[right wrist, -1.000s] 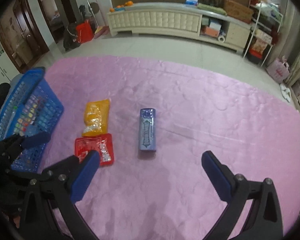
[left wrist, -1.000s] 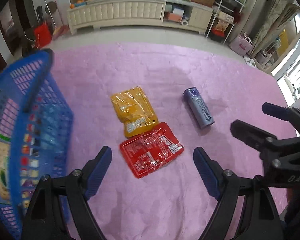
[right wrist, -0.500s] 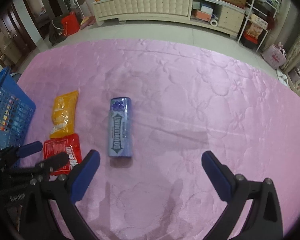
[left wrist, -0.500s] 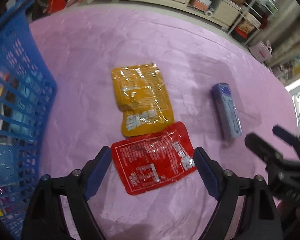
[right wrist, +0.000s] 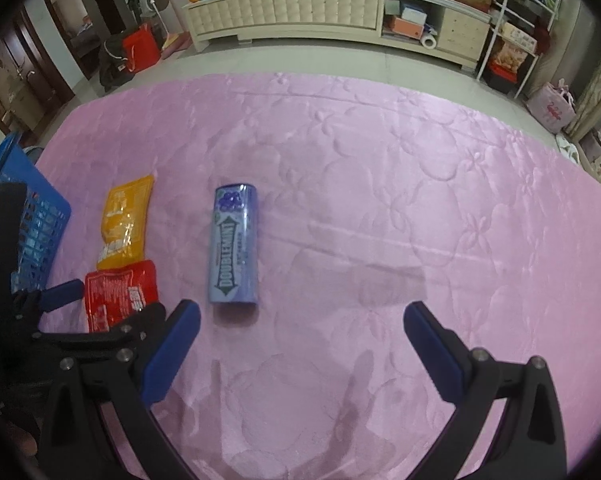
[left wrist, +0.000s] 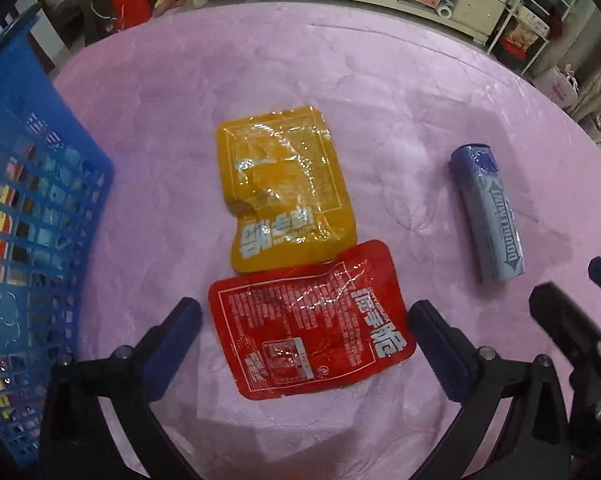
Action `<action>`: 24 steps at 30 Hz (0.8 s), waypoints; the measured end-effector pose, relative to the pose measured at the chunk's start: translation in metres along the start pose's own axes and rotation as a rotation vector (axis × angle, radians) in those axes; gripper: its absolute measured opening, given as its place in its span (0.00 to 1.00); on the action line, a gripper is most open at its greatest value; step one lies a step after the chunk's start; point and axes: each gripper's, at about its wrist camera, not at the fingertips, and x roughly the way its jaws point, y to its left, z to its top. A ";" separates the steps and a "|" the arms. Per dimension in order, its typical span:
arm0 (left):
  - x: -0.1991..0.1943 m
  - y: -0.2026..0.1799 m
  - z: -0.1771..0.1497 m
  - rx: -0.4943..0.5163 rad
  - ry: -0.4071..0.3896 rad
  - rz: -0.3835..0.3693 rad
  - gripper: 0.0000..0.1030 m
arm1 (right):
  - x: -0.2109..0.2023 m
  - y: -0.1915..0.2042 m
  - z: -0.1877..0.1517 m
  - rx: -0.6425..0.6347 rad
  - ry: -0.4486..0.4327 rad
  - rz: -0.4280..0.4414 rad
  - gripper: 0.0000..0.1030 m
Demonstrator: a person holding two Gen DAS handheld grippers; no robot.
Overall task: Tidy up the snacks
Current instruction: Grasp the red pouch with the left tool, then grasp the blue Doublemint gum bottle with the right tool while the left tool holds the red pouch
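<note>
A red snack packet (left wrist: 312, 324) lies flat on the pink cloth, with a yellow packet (left wrist: 284, 188) just beyond it. My left gripper (left wrist: 304, 340) is open, its fingers on either side of the red packet, low over it. A blue Doublemint gum container (right wrist: 233, 244) lies on its side, ahead and left of my open, empty right gripper (right wrist: 300, 344). It also shows in the left wrist view (left wrist: 488, 216). The red packet (right wrist: 120, 292) and yellow packet (right wrist: 126, 220) show at the left of the right wrist view.
A blue slotted basket (left wrist: 32, 216) holding several snacks stands at the left edge of the cloth (right wrist: 380, 200). The right gripper's fingers (left wrist: 560, 320) show at the far right of the left wrist view. A long cabinet (right wrist: 300, 12) and shelves stand beyond the floor.
My left gripper has moved down and forward until its fingers straddle the red packet. My right gripper has moved closer to the gum container. Both stayed open.
</note>
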 end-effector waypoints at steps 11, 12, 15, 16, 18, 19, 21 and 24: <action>-0.017 0.003 0.009 0.019 0.016 -0.010 0.56 | 0.000 0.003 -0.005 -0.003 0.008 0.057 1.00; -0.018 0.002 0.009 0.032 0.016 -0.015 0.46 | 0.001 0.004 -0.006 -0.007 0.009 0.050 1.00; -0.023 -0.001 0.006 0.072 0.004 -0.019 0.35 | 0.000 0.008 -0.008 -0.012 0.008 0.055 1.00; -0.025 -0.002 0.006 0.071 0.003 -0.021 0.33 | 0.000 0.010 -0.009 -0.015 0.005 0.056 1.00; -0.027 -0.004 0.006 0.072 0.003 -0.035 0.20 | -0.001 0.012 -0.010 -0.021 0.002 0.052 1.00; -0.029 -0.006 0.006 0.085 0.005 -0.057 0.11 | -0.002 0.011 -0.011 -0.022 0.001 0.054 1.00; -0.025 -0.012 0.001 0.092 0.003 -0.076 0.09 | -0.002 0.010 -0.012 -0.021 0.000 0.053 1.00; -0.038 -0.011 -0.006 0.104 -0.042 -0.116 0.09 | -0.003 0.009 -0.012 -0.014 -0.001 0.053 1.00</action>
